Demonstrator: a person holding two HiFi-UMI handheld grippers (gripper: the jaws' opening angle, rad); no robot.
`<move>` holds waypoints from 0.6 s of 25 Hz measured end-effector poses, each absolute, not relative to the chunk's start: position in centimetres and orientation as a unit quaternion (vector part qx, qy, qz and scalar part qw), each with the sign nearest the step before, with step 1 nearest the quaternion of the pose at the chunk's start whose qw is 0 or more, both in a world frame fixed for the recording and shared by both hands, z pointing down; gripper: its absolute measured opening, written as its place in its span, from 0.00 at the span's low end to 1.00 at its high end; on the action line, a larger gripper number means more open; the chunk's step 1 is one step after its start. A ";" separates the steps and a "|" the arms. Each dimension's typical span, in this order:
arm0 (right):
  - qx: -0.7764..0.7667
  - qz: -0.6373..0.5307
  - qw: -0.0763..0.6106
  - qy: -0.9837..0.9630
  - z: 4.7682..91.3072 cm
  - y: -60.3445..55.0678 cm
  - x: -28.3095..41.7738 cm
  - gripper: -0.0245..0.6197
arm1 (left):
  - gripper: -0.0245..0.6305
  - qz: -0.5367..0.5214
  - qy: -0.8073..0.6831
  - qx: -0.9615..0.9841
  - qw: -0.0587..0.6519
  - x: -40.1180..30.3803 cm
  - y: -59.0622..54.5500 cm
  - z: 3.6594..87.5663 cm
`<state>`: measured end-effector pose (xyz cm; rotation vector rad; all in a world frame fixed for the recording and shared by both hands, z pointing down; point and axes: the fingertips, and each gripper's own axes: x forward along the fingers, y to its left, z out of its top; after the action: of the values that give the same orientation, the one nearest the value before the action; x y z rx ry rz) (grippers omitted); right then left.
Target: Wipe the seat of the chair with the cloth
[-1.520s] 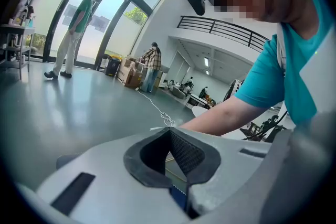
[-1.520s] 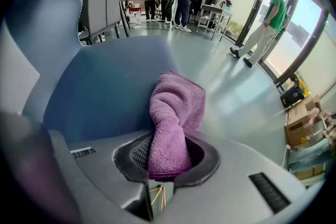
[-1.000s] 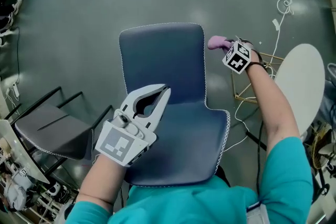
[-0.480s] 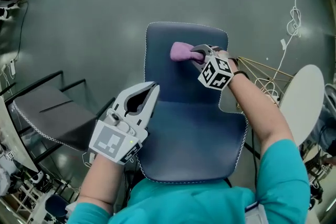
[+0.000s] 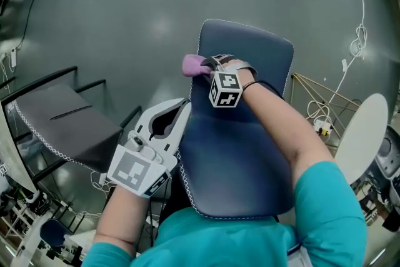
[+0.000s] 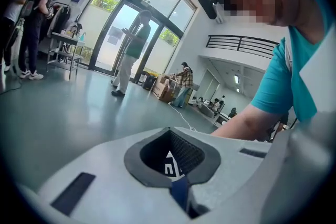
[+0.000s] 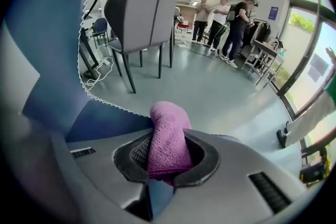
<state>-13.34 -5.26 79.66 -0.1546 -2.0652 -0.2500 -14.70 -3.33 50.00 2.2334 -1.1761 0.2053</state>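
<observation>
A dark blue chair (image 5: 240, 159) with white stitched edges stands under me, its backrest at the far end. My right gripper (image 5: 208, 65) is shut on a pink cloth (image 5: 192, 64), and the cloth sticks out past the chair's left edge, level with the lower backrest. In the right gripper view the cloth (image 7: 168, 136) bulges up between the jaws of that gripper (image 7: 161, 182), with the blue chair edge (image 7: 100, 120) just behind. My left gripper (image 5: 183, 107) is shut and holds nothing, hanging by the seat's front left edge; its jaws (image 6: 177, 185) meet in its own view.
A grey chair (image 5: 59, 125) stands close on the left. A white round tabletop (image 5: 362, 131), a gold wire frame (image 5: 319, 94) and white cables (image 5: 359, 34) lie to the right. Several people (image 7: 226, 21) stand far off on the grey floor.
My right gripper has carried the cloth leftward, from beyond the chair's right side, across the backrest, to its left edge. The left gripper has stayed shut by the seat's left edge.
</observation>
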 end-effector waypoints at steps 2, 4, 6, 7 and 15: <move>-0.079 -0.117 0.520 -0.843 81.0 -4.4 -13.4 0.13 | 0.02 0.075 -0.444 0.839 0.304 -15.2 -3.0 50.2; -0.085 -0.130 0.526 -0.836 81.8 -4.0 -13.2 0.13 | 0.02 0.075 -0.443 0.839 0.307 -15.3 -2.7 50.5; -0.089 -0.144 0.527 -0.833 82.0 -4.1 -13.1 0.13 | 0.02 0.075 -0.441 0.840 0.308 -15.3 -2.6 50.6; -0.090 -0.151 0.527 -0.832 82.0 -4.0 -13.0 0.13 | 0.02 0.076 -0.440 0.840 0.309 -15.2 -2.6 50.6; -0.077 -0.145 0.532 -0.831 82.3 -4.1 -11.2 0.13 | 0.02 0.083 -0.427 0.847 0.306 -13.7 -2.9 50.2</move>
<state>-11.16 -4.12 82.27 -0.1840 -1.9819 -0.3452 -13.72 -2.90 50.16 2.2410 -1.1308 0.2188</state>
